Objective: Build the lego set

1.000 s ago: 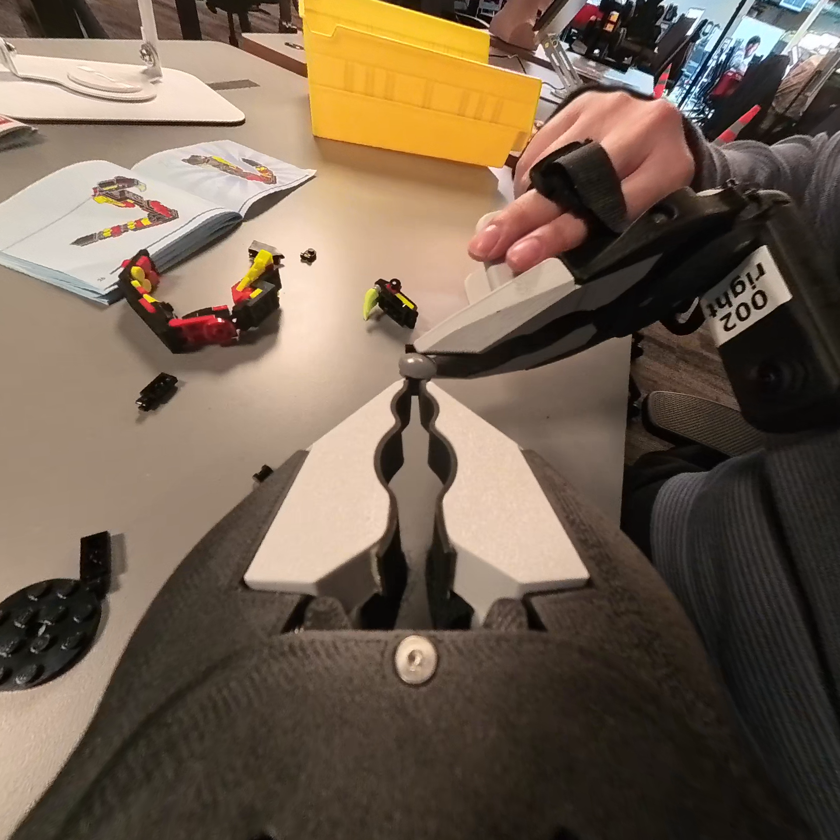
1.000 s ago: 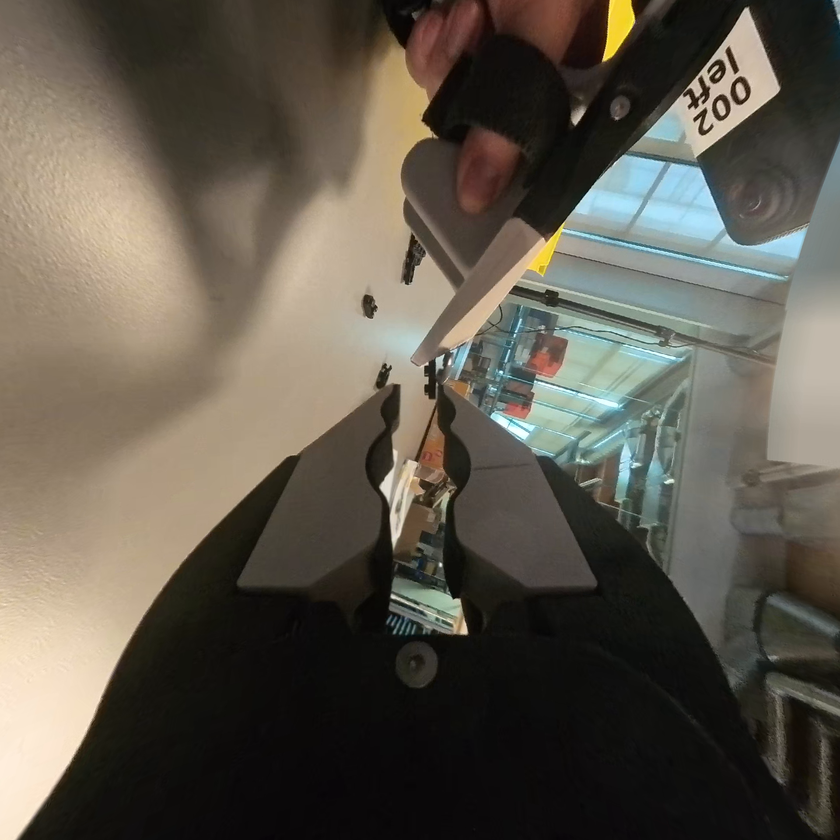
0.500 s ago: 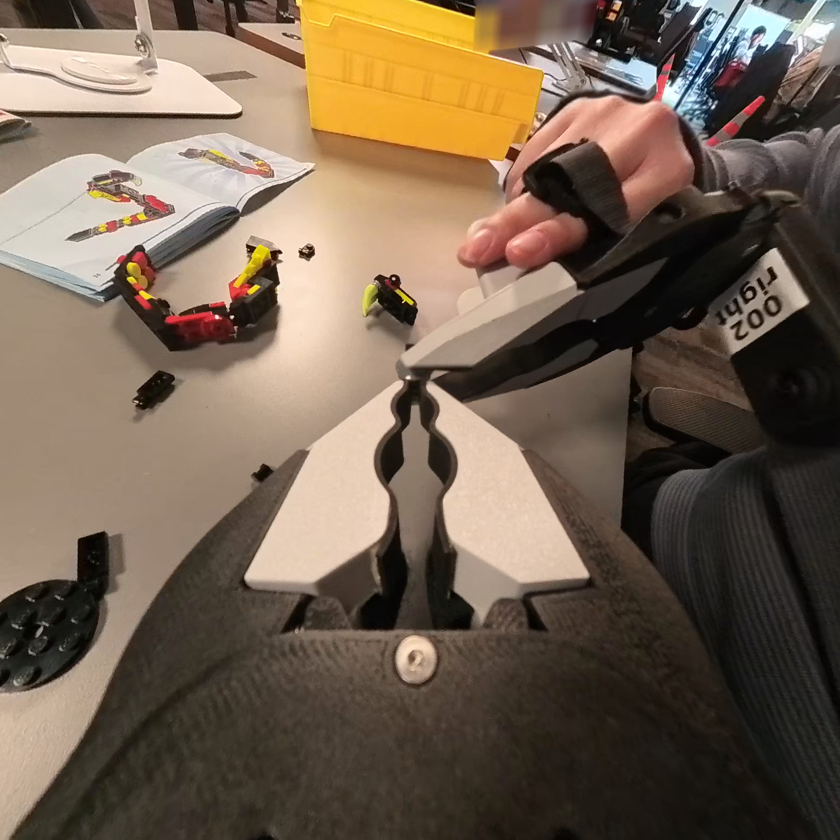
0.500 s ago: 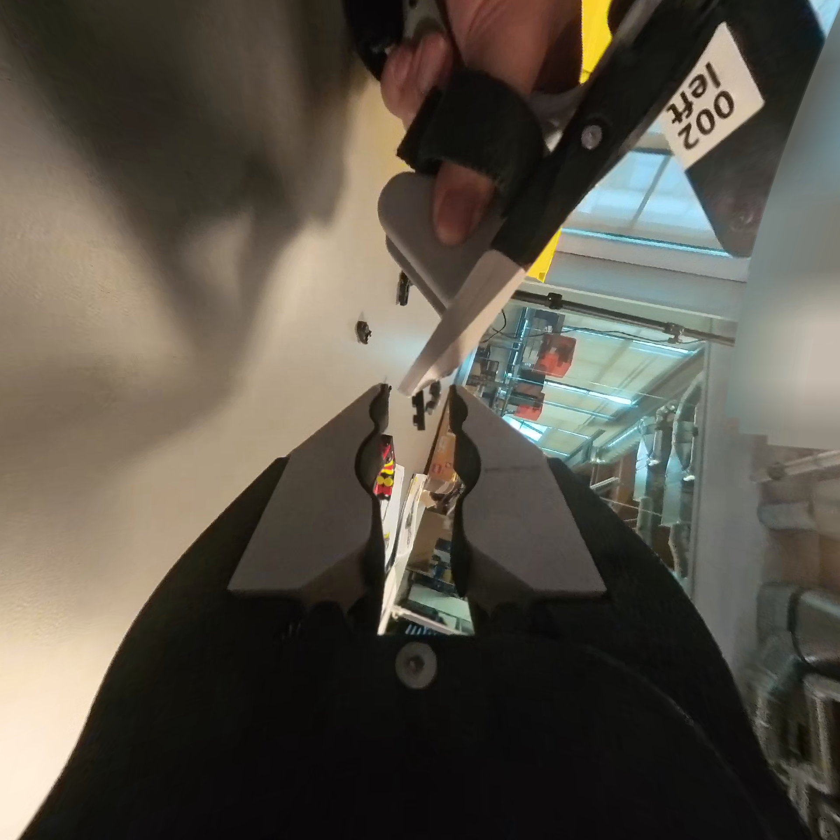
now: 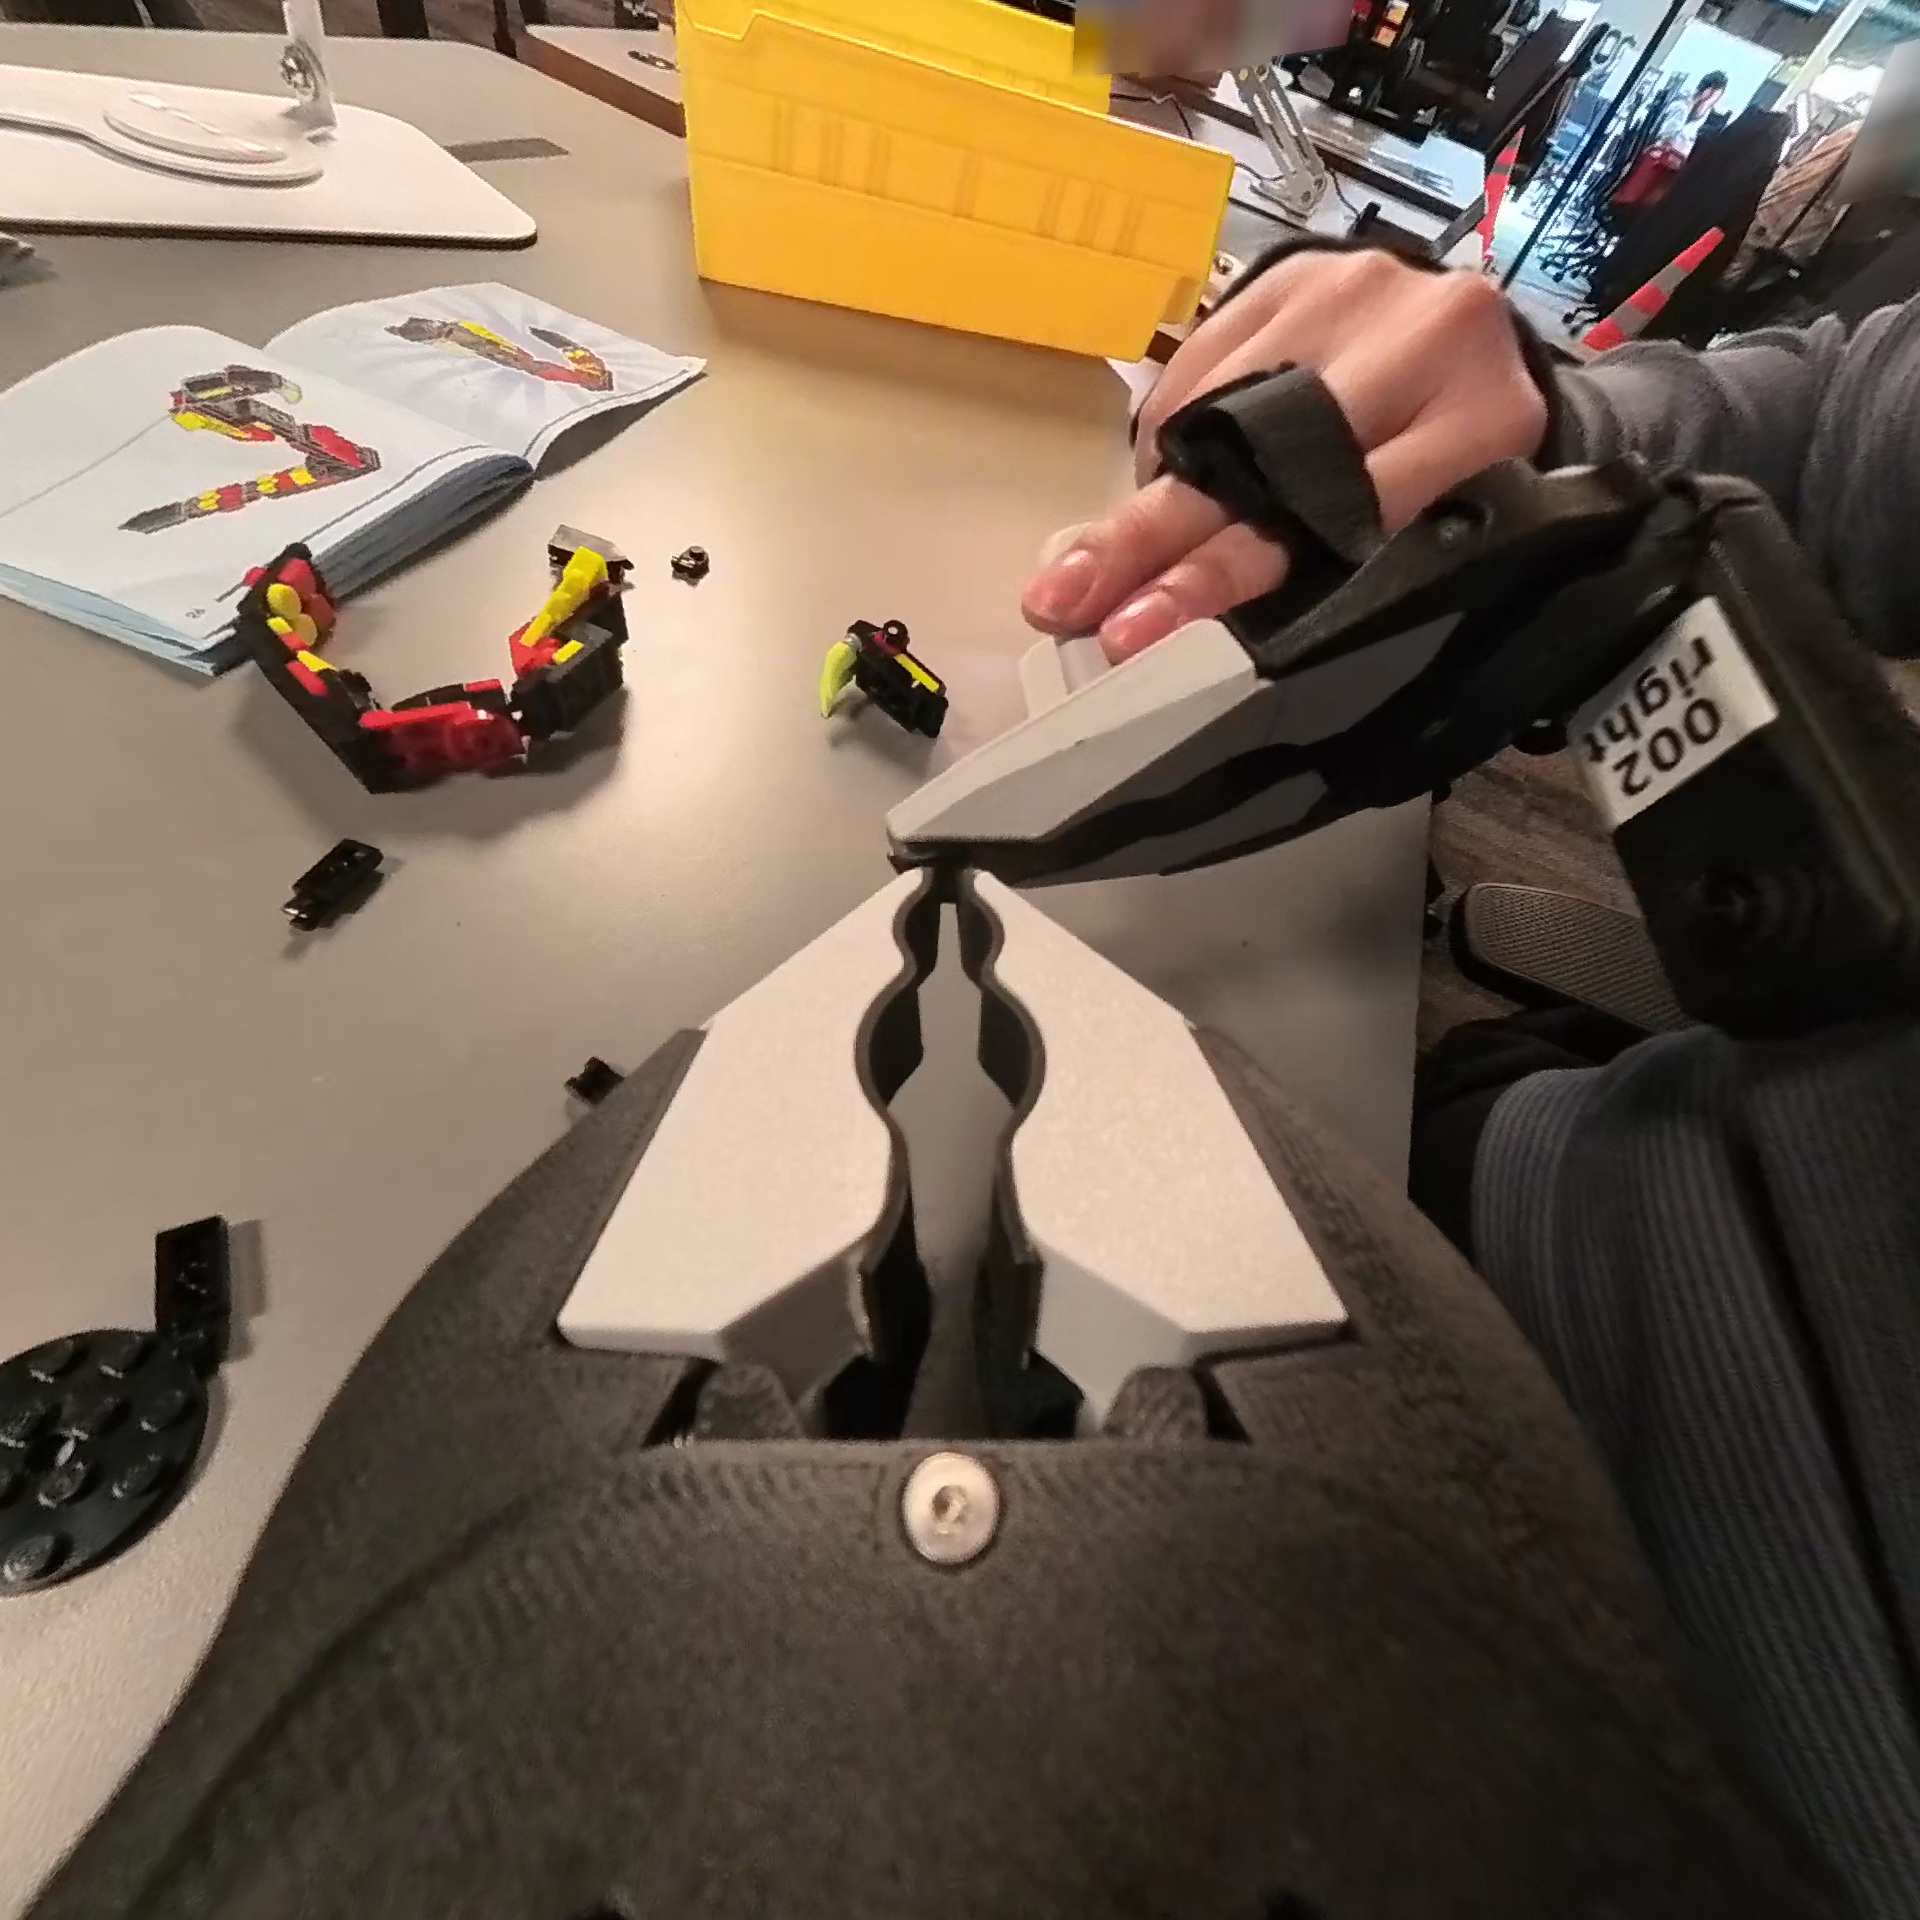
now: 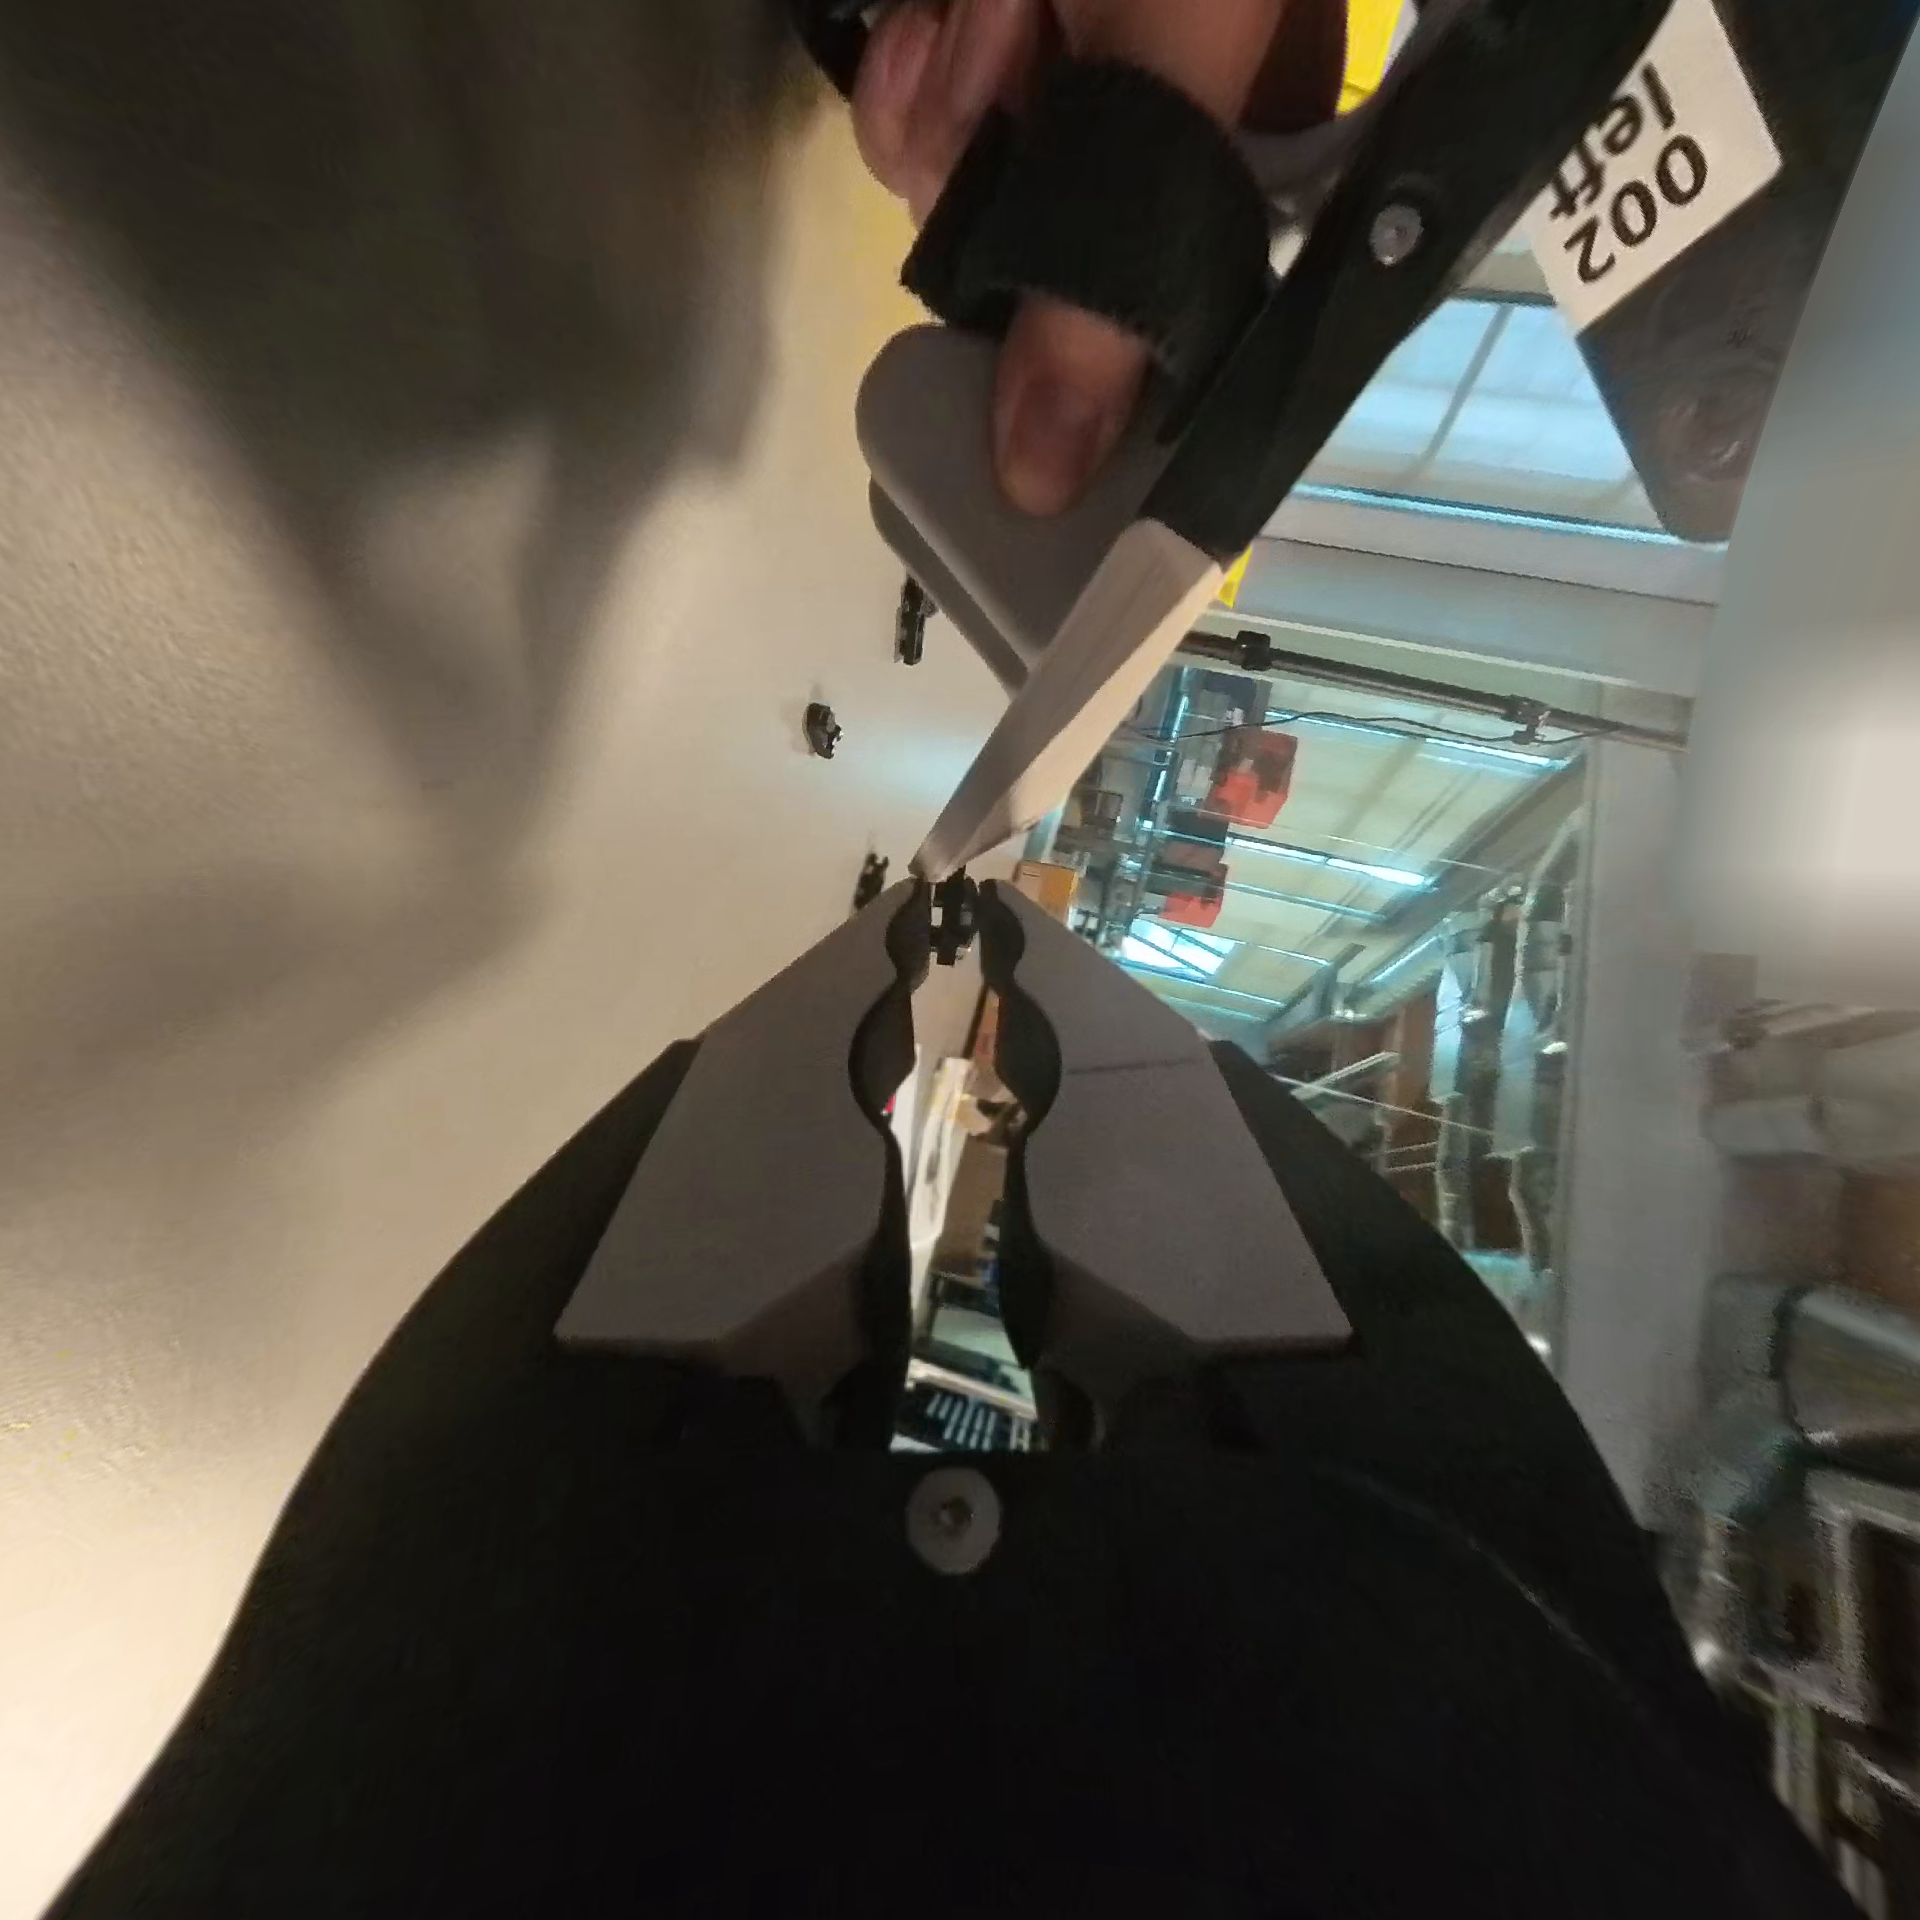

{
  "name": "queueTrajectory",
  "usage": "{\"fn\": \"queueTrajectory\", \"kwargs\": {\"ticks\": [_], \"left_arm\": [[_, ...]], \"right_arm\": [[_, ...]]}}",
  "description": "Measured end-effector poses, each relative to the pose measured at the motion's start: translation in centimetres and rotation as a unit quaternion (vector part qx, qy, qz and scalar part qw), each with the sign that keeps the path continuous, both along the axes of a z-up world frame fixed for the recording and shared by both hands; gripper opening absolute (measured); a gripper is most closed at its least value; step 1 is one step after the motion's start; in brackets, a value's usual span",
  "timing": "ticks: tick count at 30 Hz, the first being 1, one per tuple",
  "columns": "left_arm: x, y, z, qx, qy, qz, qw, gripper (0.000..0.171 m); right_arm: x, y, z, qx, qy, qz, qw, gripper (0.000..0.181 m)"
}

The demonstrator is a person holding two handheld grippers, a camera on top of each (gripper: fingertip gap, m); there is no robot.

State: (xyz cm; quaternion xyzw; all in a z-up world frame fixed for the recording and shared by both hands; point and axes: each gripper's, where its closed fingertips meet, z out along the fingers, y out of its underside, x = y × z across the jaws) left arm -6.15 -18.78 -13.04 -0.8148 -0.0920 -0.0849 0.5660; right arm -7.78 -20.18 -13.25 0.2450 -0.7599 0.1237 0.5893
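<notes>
My left gripper [image 5: 940,888] is held above the grey table [image 5: 727,436], its jaws almost together on a small black lego piece [image 5: 914,858] at the tips. My right gripper [image 5: 909,847] comes in from the right and meets those tips. In the right wrist view my right gripper [image 6: 948,904] is shut on the same small black piece [image 6: 948,923], and the left gripper's tip [image 6: 935,862] touches it from above. A red, black and yellow snake-like build [image 5: 436,675] lies on the table to the far left. A small black part with a lime claw [image 5: 894,686] lies just beyond the grippers.
An open instruction booklet [image 5: 312,436] lies far left, a yellow bin [image 5: 935,197] at the back. A round black plate [image 5: 83,1455], a small black plate [image 5: 192,1278] and loose black bits [image 5: 332,883] lie near left. The person's sleeve [image 5: 1662,1247] fills the right.
My right gripper was open beside the left gripper's tip; it has moved in and closed on the small piece there. The left gripper has hardly moved.
</notes>
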Motion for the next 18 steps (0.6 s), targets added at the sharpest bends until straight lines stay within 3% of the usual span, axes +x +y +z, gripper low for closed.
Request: {"fn": "queueTrajectory", "kwargs": {"ticks": [6,10,15,18], "left_arm": [[0.06,0.12,-0.37,-0.011,-0.011,-0.004,1.0,0.002],[-0.19,0.01,-0.13,-0.001,-0.029,0.0,1.0,0.002],[-0.32,0.03,-0.31,-0.006,-0.037,0.001,0.999,0.002],[-0.35,0.04,-0.39,-0.009,-0.04,0.002,0.999,0.002]], "right_arm": [[0.05,0.23,-0.46,-0.066,-0.105,-0.018,0.992,0.006],[-0.14,0.1,-0.34,-0.161,-0.182,-0.036,0.969,0.006],[-0.37,0.22,-0.62,-0.215,-0.226,-0.044,0.949,0.007],[-0.43,0.3,-0.62,-0.215,-0.217,-0.041,0.951,0.007]]}}
